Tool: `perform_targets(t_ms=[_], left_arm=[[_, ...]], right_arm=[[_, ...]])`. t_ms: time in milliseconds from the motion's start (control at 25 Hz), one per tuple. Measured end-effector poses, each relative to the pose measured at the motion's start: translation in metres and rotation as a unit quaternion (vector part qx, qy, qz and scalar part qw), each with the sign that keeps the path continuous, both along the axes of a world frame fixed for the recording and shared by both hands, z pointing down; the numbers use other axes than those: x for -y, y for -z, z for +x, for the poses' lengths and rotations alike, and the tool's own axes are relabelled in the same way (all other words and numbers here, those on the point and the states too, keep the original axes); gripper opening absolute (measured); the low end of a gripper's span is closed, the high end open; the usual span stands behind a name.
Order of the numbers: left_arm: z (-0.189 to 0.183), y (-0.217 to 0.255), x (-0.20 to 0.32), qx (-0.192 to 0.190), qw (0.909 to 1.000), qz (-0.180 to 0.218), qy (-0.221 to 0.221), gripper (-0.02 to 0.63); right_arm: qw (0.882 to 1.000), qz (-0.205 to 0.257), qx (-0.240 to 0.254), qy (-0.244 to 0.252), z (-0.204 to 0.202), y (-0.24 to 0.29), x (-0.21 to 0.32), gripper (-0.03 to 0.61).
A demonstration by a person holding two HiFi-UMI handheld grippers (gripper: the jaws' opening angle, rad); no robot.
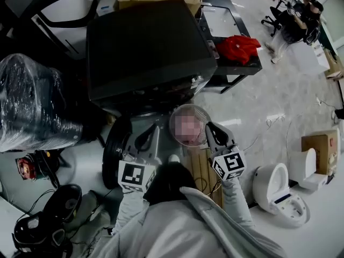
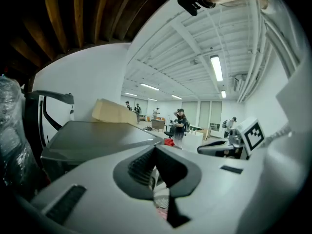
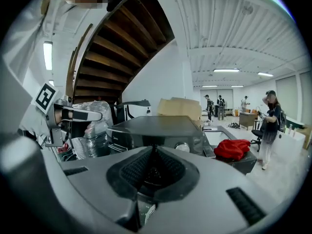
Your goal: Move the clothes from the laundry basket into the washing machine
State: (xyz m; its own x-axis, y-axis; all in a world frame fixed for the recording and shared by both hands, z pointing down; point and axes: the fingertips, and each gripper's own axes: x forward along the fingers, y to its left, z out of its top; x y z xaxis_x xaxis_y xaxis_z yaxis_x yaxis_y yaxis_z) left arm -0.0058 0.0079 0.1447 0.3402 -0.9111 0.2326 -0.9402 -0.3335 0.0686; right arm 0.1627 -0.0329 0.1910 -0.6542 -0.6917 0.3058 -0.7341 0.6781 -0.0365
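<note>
The black washing machine [image 1: 145,42] stands ahead of me, and its round dark door [image 1: 114,150] hangs open low at the left. In front of it sits a round white laundry basket [image 1: 202,112]; a mosaic patch hides what is inside. My left gripper [image 1: 146,135] hovers just left of the basket and my right gripper [image 1: 211,129] just right of it. In the left gripper view the left gripper [image 2: 156,149] has its jaws together with nothing between them. The right gripper [image 3: 152,150] is shut and empty too. A red cloth [image 1: 238,47] lies on a dark table [image 1: 236,67] right of the machine.
A plastic-wrapped bundle [image 1: 32,104] fills the left side, with black round devices [image 1: 59,203] on the floor below it. White appliances [image 1: 279,190] and a cardboard box [image 1: 321,149] stand at the right. A seated person [image 1: 298,20] is far back.
</note>
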Motion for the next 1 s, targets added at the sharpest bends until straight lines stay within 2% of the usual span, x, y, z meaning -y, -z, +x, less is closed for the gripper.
perform_targets(t_ms=[360,640,1000], left_arm=[[-0.008,-0.096,0.001,-0.009,0.9992,-0.038,0.007,0.018],[-0.008,-0.205,-0.006,-0.018,0.9976,-0.063,0.022,0.018],[0.007,-0.322,-0.004,-0.041,0.9955,-0.079,0.033,0.018]], right_arm=[[0.999,-0.038,-0.037,0.01,-0.007,-0.127,0.007,0.037],[0.992,-0.09,-0.072,0.043,-0.004,-0.268,0.019,0.224],[0.978,-0.149,-0.116,0.084,-0.01,-0.423,0.044,0.36]])
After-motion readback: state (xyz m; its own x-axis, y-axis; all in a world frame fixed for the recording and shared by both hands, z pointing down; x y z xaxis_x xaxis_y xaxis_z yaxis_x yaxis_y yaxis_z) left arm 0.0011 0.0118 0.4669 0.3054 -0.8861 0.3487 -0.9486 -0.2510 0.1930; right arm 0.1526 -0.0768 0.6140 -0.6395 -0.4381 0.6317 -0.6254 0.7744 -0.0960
